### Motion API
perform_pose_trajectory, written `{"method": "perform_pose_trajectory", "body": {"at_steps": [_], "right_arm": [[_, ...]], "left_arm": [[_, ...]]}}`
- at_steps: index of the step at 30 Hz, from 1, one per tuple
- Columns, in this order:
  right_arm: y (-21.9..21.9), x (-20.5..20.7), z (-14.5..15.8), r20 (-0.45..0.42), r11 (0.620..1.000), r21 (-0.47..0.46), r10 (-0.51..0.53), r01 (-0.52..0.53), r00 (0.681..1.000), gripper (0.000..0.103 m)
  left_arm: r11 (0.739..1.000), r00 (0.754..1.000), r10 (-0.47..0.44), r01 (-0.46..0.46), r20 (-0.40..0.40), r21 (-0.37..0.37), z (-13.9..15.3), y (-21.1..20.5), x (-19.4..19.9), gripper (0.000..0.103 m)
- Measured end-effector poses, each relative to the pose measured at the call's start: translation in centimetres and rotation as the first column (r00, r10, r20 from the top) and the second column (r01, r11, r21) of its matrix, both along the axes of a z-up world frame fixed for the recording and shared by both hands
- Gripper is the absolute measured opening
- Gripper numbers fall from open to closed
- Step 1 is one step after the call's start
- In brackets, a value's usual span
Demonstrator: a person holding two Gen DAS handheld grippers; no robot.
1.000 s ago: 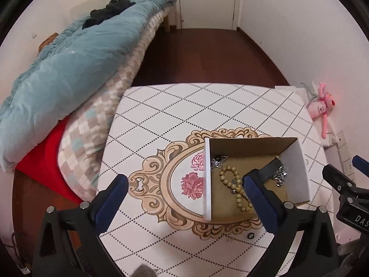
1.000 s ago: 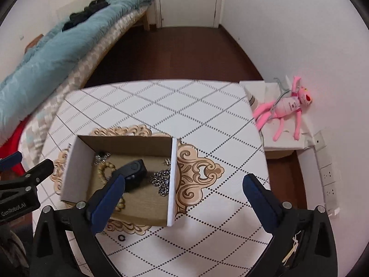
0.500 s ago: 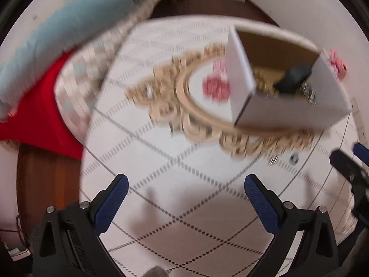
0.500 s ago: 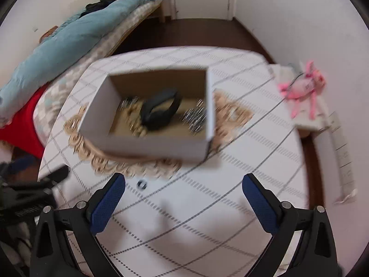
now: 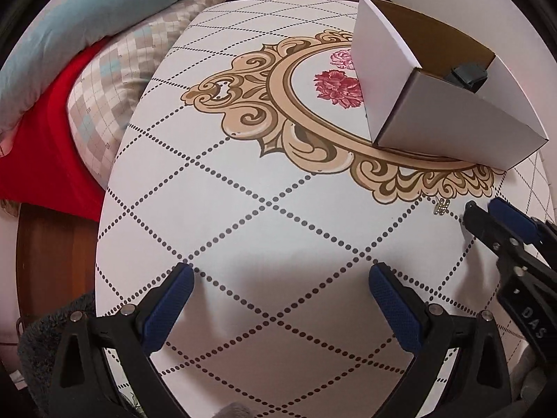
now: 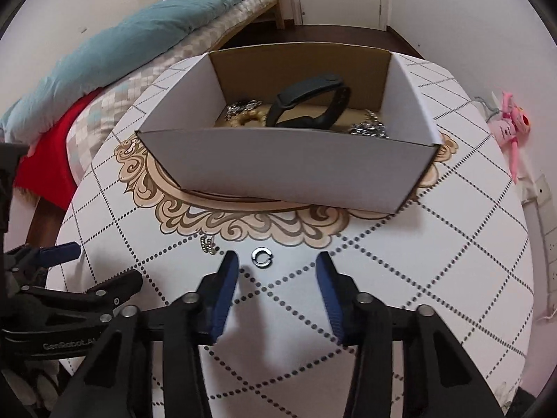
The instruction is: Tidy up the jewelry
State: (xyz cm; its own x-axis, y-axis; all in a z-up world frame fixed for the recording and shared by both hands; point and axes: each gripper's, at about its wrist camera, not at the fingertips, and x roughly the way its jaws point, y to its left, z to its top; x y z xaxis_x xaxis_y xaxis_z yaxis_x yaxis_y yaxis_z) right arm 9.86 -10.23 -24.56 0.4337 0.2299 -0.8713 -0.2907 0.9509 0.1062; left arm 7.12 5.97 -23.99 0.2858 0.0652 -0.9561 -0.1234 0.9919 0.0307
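Note:
A white cardboard box (image 6: 289, 170) (image 5: 449, 122) stands on the patterned table. It holds a black wristband (image 6: 310, 104), a beaded bracelet and silver chains. A small silver open ring (image 6: 261, 256) lies on the table in front of the box. My right gripper (image 6: 276, 264) is open, low over the table, with the ring just beyond and between its fingertips. A small silver earring (image 6: 207, 244) (image 5: 441, 206) lies left of the ring. My left gripper (image 5: 278, 278) is open and empty over bare table, left of the right gripper (image 5: 501, 223).
A bed with a teal duvet (image 6: 139, 35), checked pillow and red sheet runs along the table's left edge. A pink plush toy (image 6: 511, 125) hangs at the right wall. The table edge (image 5: 104, 216) curves near the left gripper.
Both grippers have dropped low toward the table's near side. The right gripper's fingers have narrowed around the silver ring. The box now appears farther ahead.

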Motion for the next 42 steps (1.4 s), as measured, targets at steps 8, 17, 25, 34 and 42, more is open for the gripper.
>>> {"method": "perform_pose_trajectory", "body": {"at_steps": [8, 17, 25, 34, 42], "right_arm": [[0.9, -0.1, -0.1, 0.055, 0.999, -0.035, 0.038, -0.036, 0.998, 0.013], [-4.9, -0.9, 2.4, 0.068, 0.993, 0.037, -0.115, 0.113, 0.991, 0.013], [-9.3, -1.2, 1.5, 0.043, 0.971, 0.045, -0.236, 0.234, 0.971, 0.013], [-10.1, -1.2, 0.9, 0.038, 0.965, 0.053, -0.259, 0.257, 0.965, 0.013], [-10.5, -1.0, 1.6, 0.049, 0.960, 0.074, -0.273, 0.269, 0.961, 0.013]], "left_arm": [[0.999, 1.000, -0.020, 0.019, 0.006, 0.036, -0.1, 0.0, 0.1, 0.103], [0.997, 0.995, -0.052, 0.056, 0.091, -0.046, 2.2, -4.0, 0.5, 0.102], [0.993, 0.989, -0.101, 0.108, 0.110, -0.053, 1.7, -7.6, 2.1, 0.074], [0.989, 0.981, -0.139, 0.144, 0.132, -0.026, 1.3, -8.7, 2.6, 0.015], [0.985, 0.977, -0.154, 0.163, 0.145, -0.050, 1.9, -9.0, 2.5, 0.006]]}}
